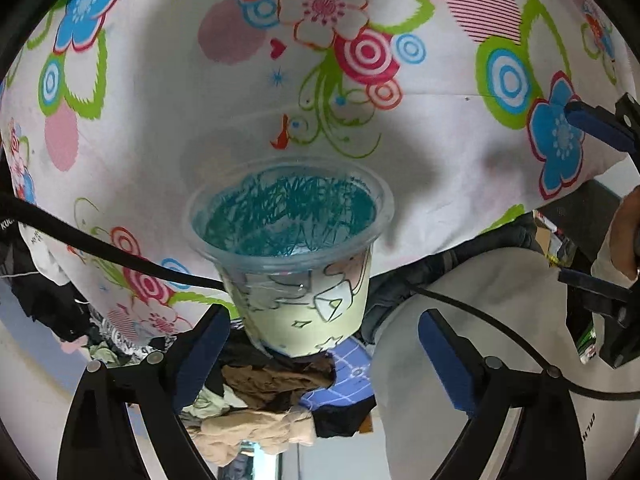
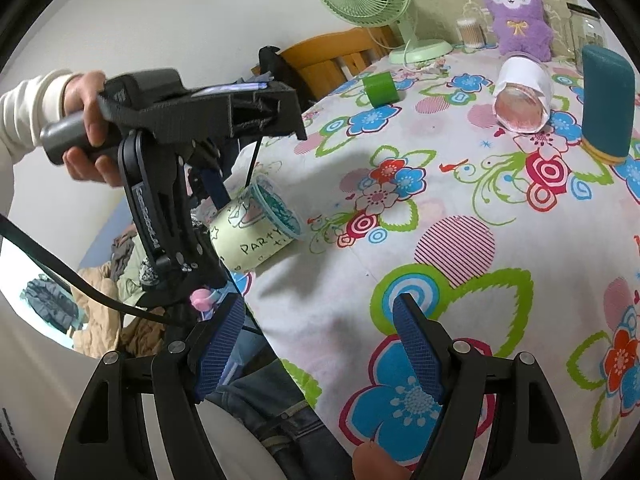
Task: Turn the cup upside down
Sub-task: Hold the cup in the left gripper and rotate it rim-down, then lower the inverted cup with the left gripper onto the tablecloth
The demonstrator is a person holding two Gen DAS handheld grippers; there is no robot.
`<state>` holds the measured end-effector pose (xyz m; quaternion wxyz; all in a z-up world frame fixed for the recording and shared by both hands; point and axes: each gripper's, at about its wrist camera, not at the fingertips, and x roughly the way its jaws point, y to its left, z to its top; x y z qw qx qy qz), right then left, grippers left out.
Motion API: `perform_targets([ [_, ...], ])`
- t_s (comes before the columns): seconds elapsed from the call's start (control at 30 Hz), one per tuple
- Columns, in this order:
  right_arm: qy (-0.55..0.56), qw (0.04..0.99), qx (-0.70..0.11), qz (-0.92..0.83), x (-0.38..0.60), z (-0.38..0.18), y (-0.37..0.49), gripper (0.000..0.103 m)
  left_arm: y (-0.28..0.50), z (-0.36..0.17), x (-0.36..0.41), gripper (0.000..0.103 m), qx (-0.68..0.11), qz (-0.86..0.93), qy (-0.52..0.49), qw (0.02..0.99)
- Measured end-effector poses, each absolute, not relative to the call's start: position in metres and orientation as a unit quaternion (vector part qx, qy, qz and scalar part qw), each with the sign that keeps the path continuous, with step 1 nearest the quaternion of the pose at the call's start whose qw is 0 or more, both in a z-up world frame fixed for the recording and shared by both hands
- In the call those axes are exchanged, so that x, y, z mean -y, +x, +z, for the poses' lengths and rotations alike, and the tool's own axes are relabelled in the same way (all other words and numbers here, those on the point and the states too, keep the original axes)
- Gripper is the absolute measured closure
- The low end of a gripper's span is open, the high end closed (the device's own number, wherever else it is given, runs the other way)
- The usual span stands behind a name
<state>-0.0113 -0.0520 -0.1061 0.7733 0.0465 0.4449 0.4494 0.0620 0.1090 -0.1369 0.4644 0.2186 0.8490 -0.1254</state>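
The cup (image 1: 298,264) is pale yellow with drawings, a clear rim and blue-green scribbles inside. In the left wrist view it sits between the fingers of my left gripper (image 1: 320,360), whose jaws stand wide apart and do not touch it. In the right wrist view the cup (image 2: 256,232) is tilted, mouth toward the flowered tablecloth (image 2: 440,208), at the table's near left edge; whether it rests on the cloth I cannot tell. The left gripper body (image 2: 168,184) hangs just left of it. My right gripper (image 2: 320,340) is open and empty, low over the near table edge.
On the far side of the table lie a green tape roll (image 2: 380,88), a toppled white-wrapped jar (image 2: 524,96), a teal upright case (image 2: 606,104), a green fan (image 2: 372,4) and a purple plush toy (image 2: 516,12). Clothes are piled (image 2: 112,292) beyond the table's left edge.
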Motion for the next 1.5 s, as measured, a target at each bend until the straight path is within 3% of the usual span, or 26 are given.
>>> perform_targets([
  [0.3, 0.048, 0.775, -0.448, 0.444, 0.053, -0.106, -0.011, 0.024, 0.064, -0.142, -0.118, 0.038, -0.843, -0.124, 0.208, 0.480],
  [0.53, 0.047, 0.773, -0.450, 0.445, 0.052, -0.108, -0.008, 0.024, 0.065, -0.142, -0.118, 0.039, -0.847, -0.129, 0.201, 0.475],
  [0.57, 0.047, 0.773, -0.450, 0.444, 0.052, -0.109, -0.008, 0.024, 0.066, -0.143, -0.117, 0.037, -0.848, -0.129, 0.200, 0.474],
  [0.63, 0.049, 0.773, -0.450, 0.443, 0.054, -0.109, -0.007, 0.024, 0.067, -0.145, -0.115, 0.024, -0.851, -0.130, 0.194, 0.470],
  [0.77, 0.051, 0.774, -0.451, 0.441, 0.056, -0.110, -0.007, 0.024, 0.072, -0.146, -0.115, 0.017, -0.853, -0.127, 0.192, 0.469],
  [0.87, 0.055, 0.775, -0.452, 0.439, 0.059, -0.112, -0.006, 0.024, 0.074, -0.148, -0.115, 0.024, -0.849, -0.117, 0.195, 0.476],
  [0.93, 0.057, 0.775, -0.451, 0.438, 0.061, -0.112, -0.005, 0.024, 0.073, -0.151, -0.116, 0.038, -0.849, -0.111, 0.203, 0.476],
  [1.17, 0.064, 0.773, -0.446, 0.446, 0.059, -0.112, -0.002, 0.024, 0.074, -0.142, -0.112, 0.040, -0.855, -0.099, 0.231, 0.454],
  [1.5, 0.079, 0.770, -0.436, 0.459, 0.058, -0.116, -0.007, 0.024, 0.083, -0.151, -0.086, 0.039, -0.878, -0.023, 0.347, 0.329],
])
